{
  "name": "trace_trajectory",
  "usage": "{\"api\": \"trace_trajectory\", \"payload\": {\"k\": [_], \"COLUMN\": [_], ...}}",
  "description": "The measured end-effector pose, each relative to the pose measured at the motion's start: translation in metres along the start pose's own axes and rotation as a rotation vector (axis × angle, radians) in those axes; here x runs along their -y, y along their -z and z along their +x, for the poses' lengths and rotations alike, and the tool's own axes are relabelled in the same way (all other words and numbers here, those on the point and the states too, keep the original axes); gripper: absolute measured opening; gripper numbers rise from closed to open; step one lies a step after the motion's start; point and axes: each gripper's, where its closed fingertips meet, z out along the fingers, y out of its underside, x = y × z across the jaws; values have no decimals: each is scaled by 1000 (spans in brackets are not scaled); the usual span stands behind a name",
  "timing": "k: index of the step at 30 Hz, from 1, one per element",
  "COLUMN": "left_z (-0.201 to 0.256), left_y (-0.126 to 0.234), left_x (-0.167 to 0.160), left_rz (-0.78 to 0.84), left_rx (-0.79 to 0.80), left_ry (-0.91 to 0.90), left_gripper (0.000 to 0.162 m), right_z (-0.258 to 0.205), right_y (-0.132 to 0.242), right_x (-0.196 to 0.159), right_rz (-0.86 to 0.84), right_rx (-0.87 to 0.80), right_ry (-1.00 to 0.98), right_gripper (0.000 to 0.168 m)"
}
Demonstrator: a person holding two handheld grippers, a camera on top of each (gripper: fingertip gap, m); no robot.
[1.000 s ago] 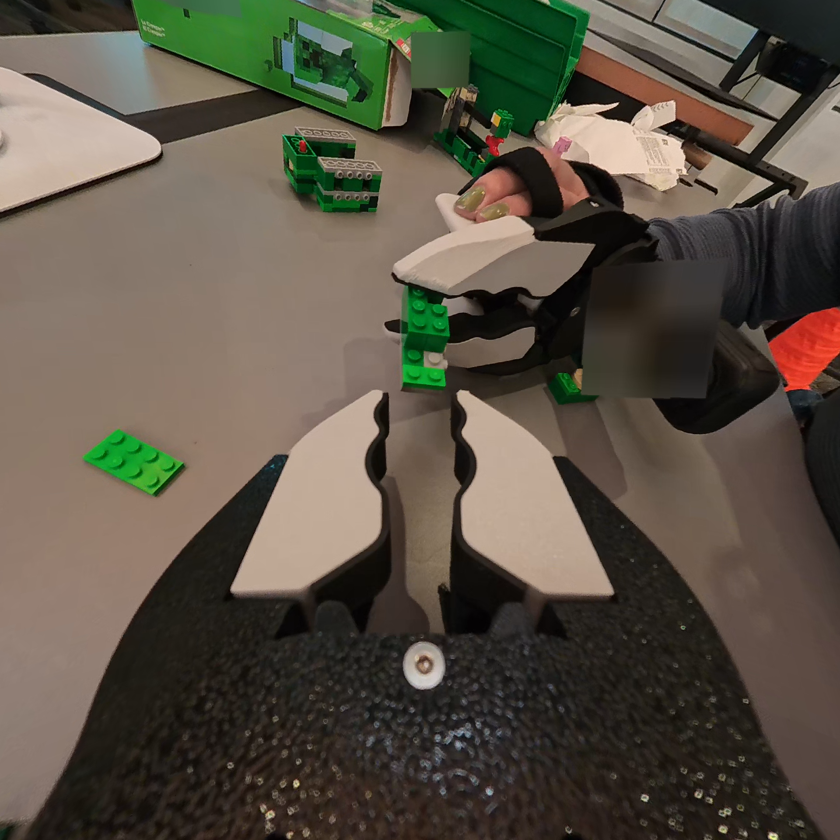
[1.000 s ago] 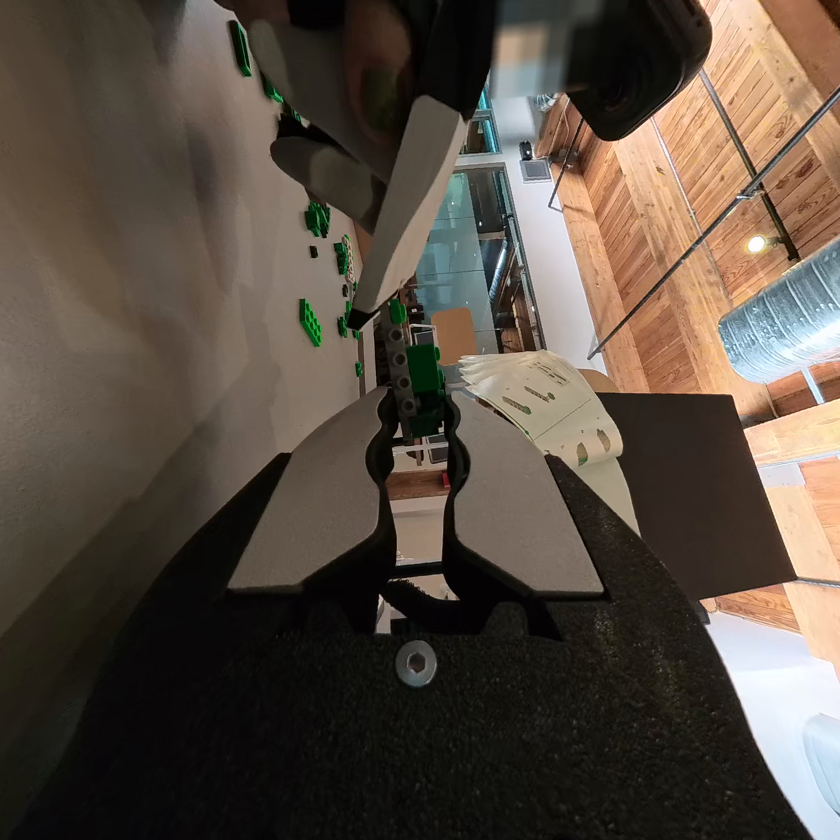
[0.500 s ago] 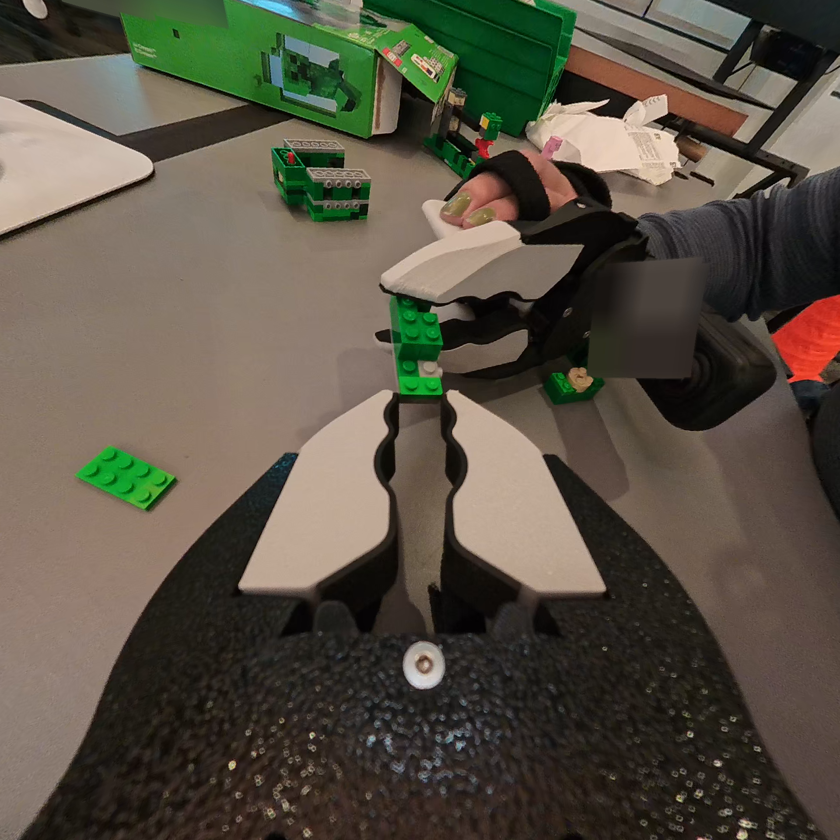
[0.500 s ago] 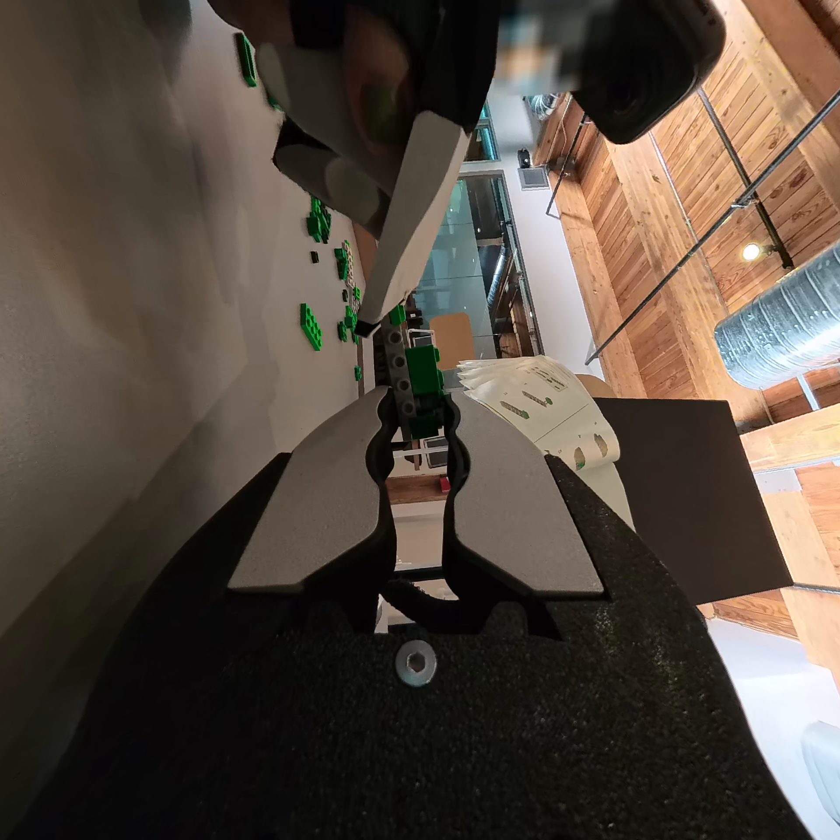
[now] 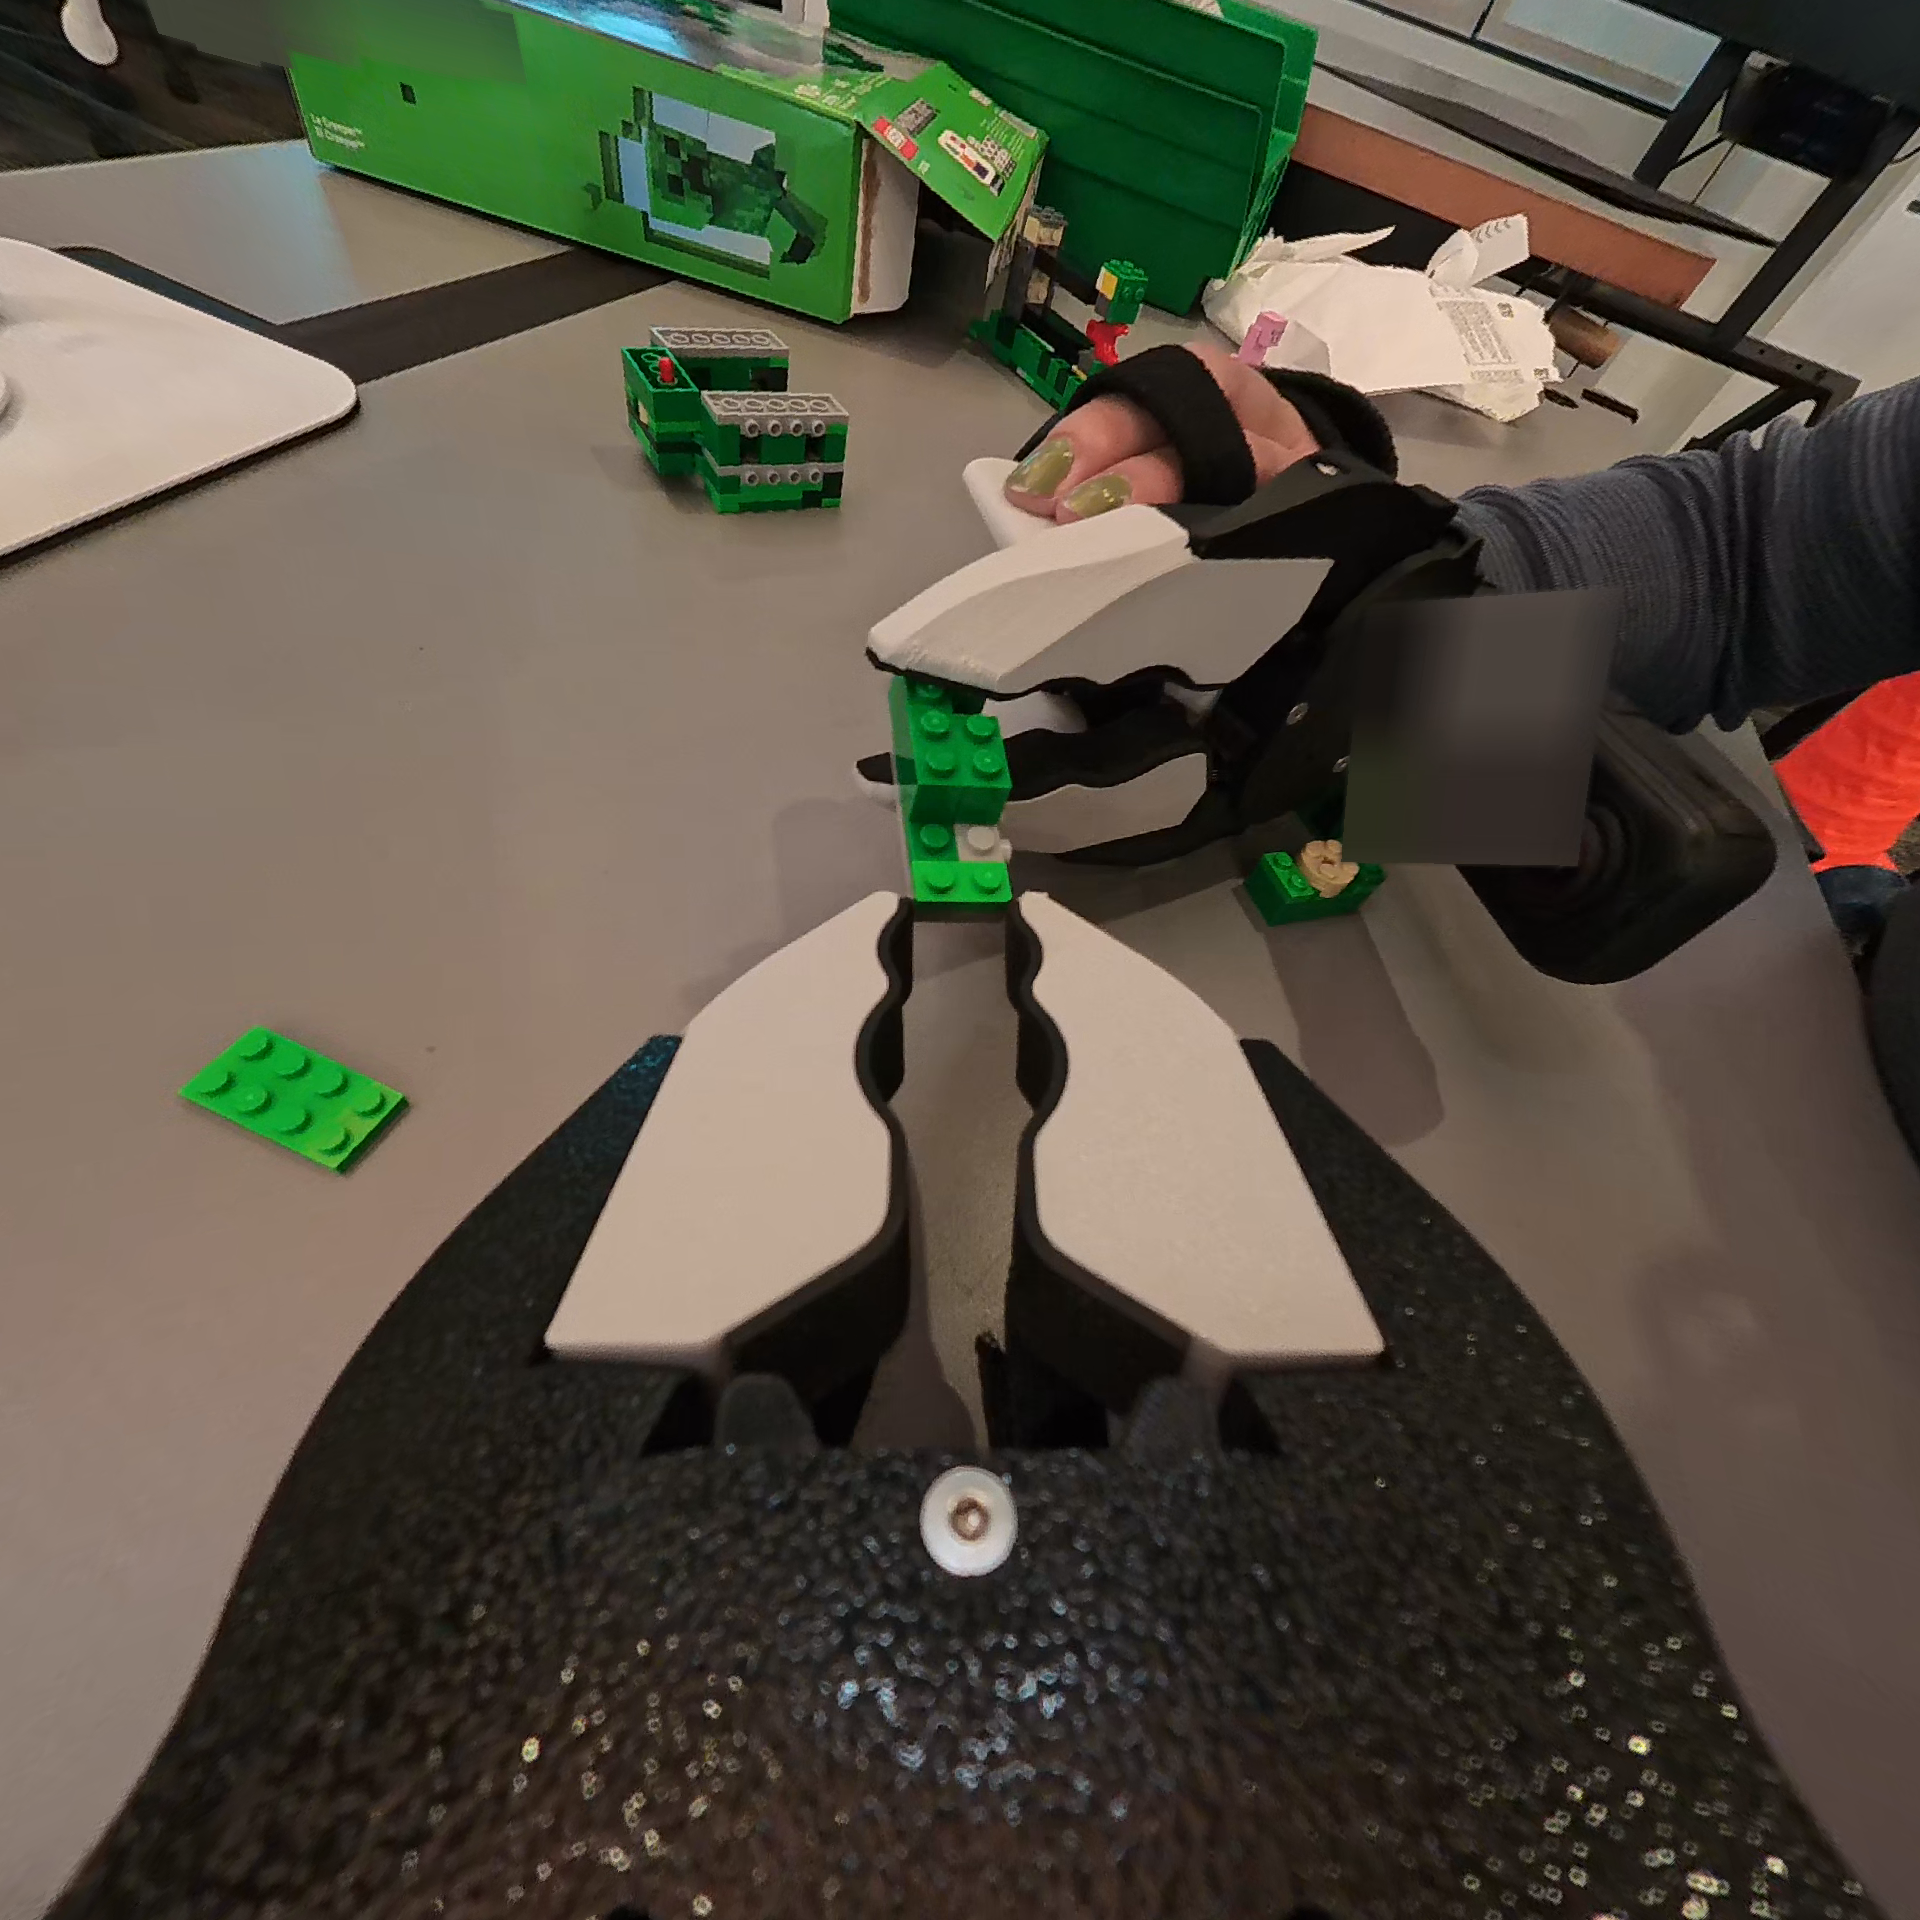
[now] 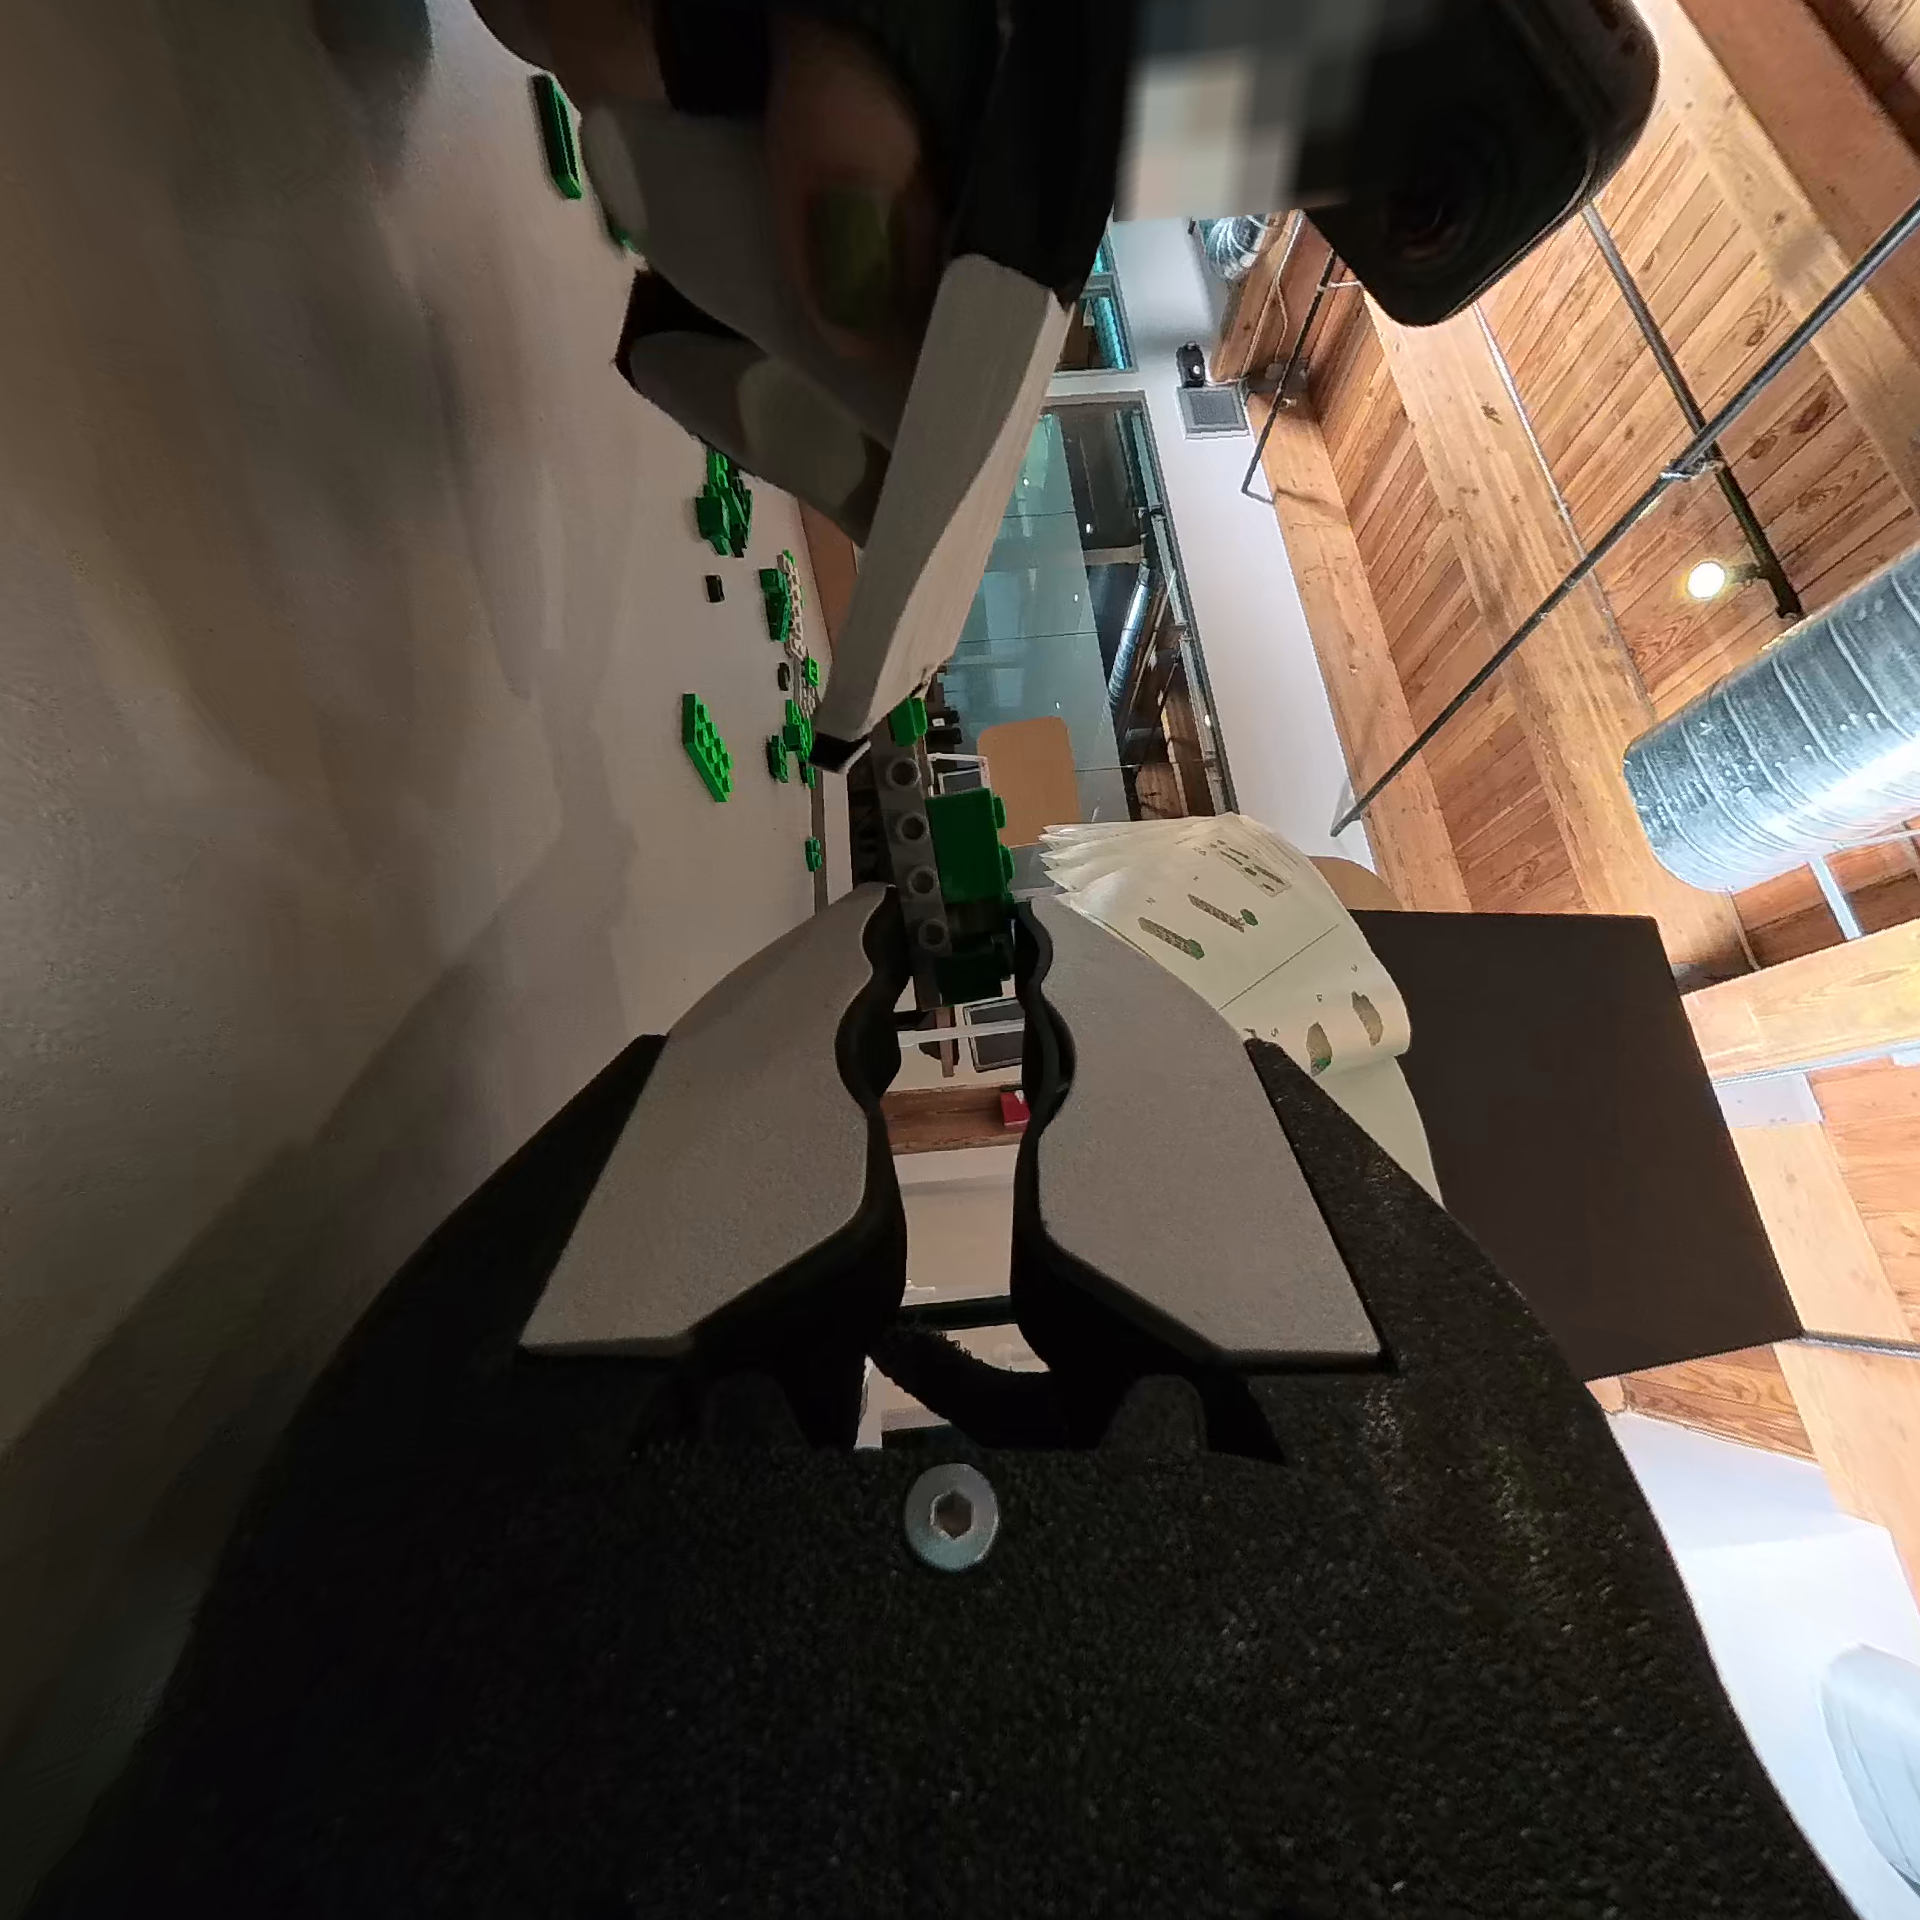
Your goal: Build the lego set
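Observation:
My right gripper is shut on a green lego assembly with a grey holed beam along one side. In the left wrist view the right gripper comes in from the right, turned on its side, and holds the assembly upright above the grey table. My left gripper has its fingertips closed around the assembly's lower end, touching it on both sides. In the right wrist view one left finger reaches down to the assembly's far end.
A flat green plate lies at the left. A green and grey build and an open green box are at the back. A small green piece with a tan flower sits under the right gripper. An instruction booklet and loose green pieces lie farther off. Only a small space, under 4 cm, lies between the two pairs of fingers.
My left gripper moved forward to the assembly's lower end and its fingers narrowed around it. The right gripper kept its hold on the assembly.

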Motion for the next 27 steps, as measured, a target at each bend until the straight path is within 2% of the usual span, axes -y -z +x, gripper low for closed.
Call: {"api": "trace_trajectory", "payload": {"k": [7, 11, 13, 19, 27], "left_z": [-1, -10, -18, -29, -29], "left_y": [1, 7, 12, 21, 20], "left_x": [5, 12, 14, 19, 19], "left_rz": [37, 91, 107, 126, 124], "left_rx": [21, 101, 166, 291, 309], "left_ry": [-25, -58, -90, -180, -216], "left_gripper": [16, 16, 16, 16, 16], "right_z": [4, 9, 11, 12, 12], "right_y": [0, 0, 0, -1, -1], "right_x": [-1, -2, -7, -15, -14], "right_rz": [-1, 5, -7, -26, -20], "right_rx": [-27, -38, -35, -27, -31], "right_ry": [-1, -68, -115, -162, -162], "right_gripper": [18, 35, 37, 33, 27]}}
